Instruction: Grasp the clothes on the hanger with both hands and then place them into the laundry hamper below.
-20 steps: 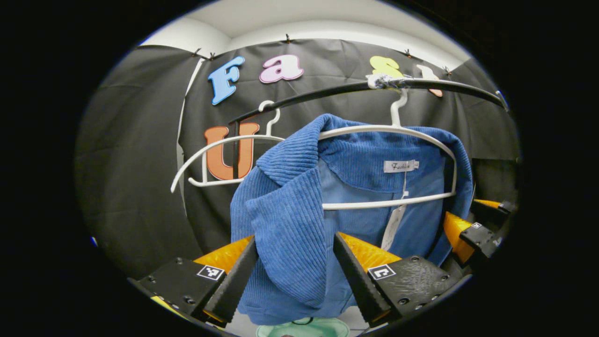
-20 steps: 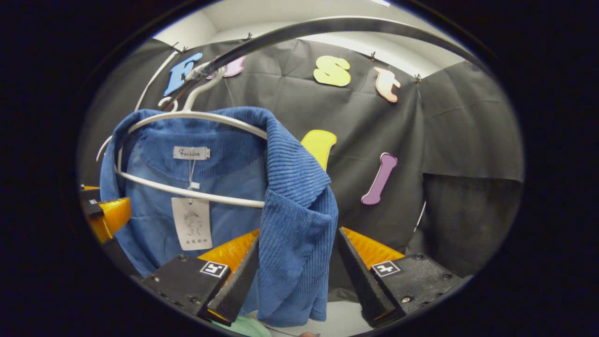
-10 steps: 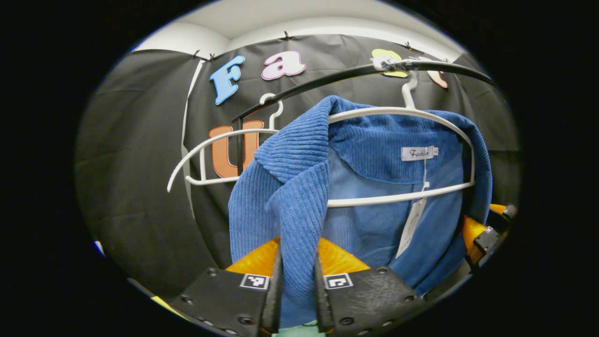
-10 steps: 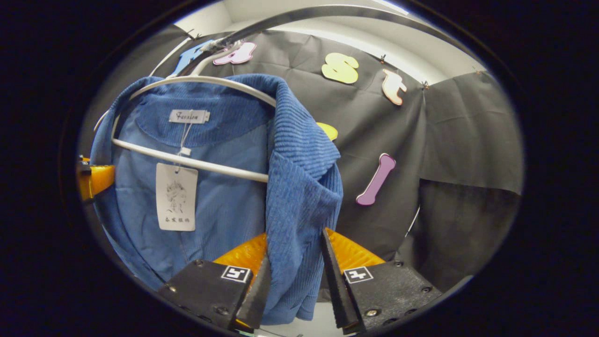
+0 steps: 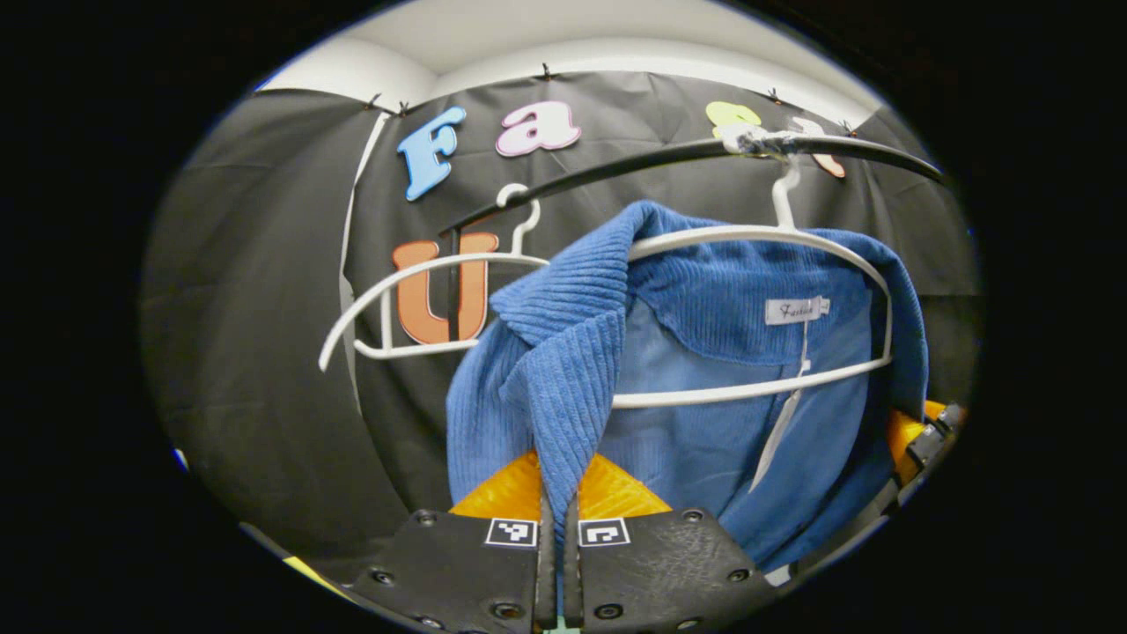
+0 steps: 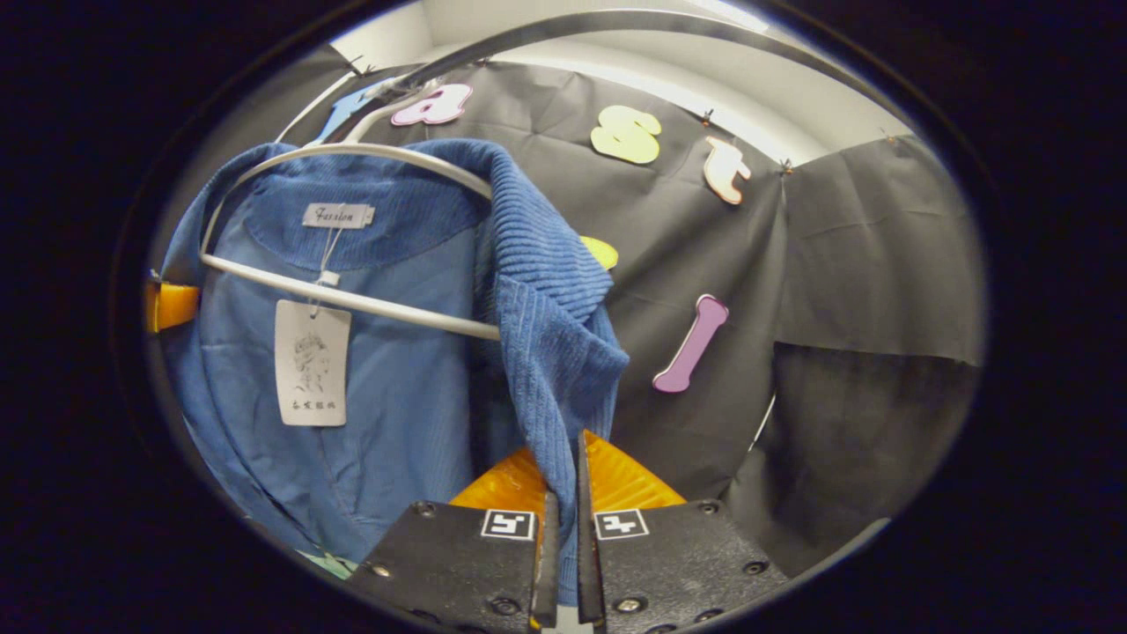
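Since one second ago, left gripper (image 5: 556,563) and right gripper (image 6: 563,563) have closed from wide open, each now pinching a jacket (image 5: 704,431) lapel at 6 o'clock.

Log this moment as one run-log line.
phase: grasp | left gripper: shut on blue jacket | right gripper: shut on blue jacket | jacket on white hanger

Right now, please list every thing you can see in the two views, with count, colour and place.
jacket: one, blue corduroy, hanging on a hanger, front edges pinched by both grippers
hangers: two, white; one carries the jacket, one bare beside it
rail: one, black, above, holds both hangers
paper tag: one, white, hanging inside the jacket
left gripper: orange and black, shut on the jacket
right gripper: orange and black, shut on the jacket
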`<state>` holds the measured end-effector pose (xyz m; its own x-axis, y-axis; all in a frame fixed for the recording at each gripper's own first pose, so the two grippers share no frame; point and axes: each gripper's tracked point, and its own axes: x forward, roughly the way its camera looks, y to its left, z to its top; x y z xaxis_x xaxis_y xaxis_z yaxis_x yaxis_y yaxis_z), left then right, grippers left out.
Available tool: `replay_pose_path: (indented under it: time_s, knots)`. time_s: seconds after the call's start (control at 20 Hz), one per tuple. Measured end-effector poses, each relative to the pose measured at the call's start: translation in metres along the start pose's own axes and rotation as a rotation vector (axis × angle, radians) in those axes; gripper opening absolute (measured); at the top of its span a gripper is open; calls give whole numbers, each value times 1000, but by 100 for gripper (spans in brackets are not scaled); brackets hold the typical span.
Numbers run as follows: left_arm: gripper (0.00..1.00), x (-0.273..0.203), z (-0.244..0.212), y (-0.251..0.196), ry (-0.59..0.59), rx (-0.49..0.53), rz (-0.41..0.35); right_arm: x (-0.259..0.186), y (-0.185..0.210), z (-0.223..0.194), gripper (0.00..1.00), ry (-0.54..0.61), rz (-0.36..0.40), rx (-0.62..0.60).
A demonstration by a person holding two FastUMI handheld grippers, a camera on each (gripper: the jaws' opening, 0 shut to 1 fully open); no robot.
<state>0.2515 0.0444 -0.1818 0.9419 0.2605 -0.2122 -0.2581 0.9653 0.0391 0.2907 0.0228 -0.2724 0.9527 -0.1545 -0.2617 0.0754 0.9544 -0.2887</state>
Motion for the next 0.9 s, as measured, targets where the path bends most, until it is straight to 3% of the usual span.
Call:
replay_pose_path:
  time_s: [0.05, 0.15, 0.25, 0.3, 0.4, 0.6, 0.9]
  knots:
    - [9, 0, 4, 8, -5, 12, 4, -1, -9, 7, 11, -18, -22, -2]
    - [3, -3, 6, 25, 9, 35, 8, -1, -24, 19, 10, -50, -59, -13]
    - [3, -3, 13, 35, 16, 32, -2, 2, -37, 27, 9, -67, -74, -35]
    - [8, -3, 18, 40, 15, 35, -6, 4, -44, 31, 8, -83, -91, -46]
    - [4, -6, 33, 54, -3, 58, 5, 6, -57, 41, 6, -108, -123, -52]
    - [4, -6, 63, 76, -38, 139, 17, 14, -71, 61, 6, -140, -157, -60]
    - [3, 19, 87, 86, -60, 188, -31, 20, -82, 81, 6, -204, -208, -110]
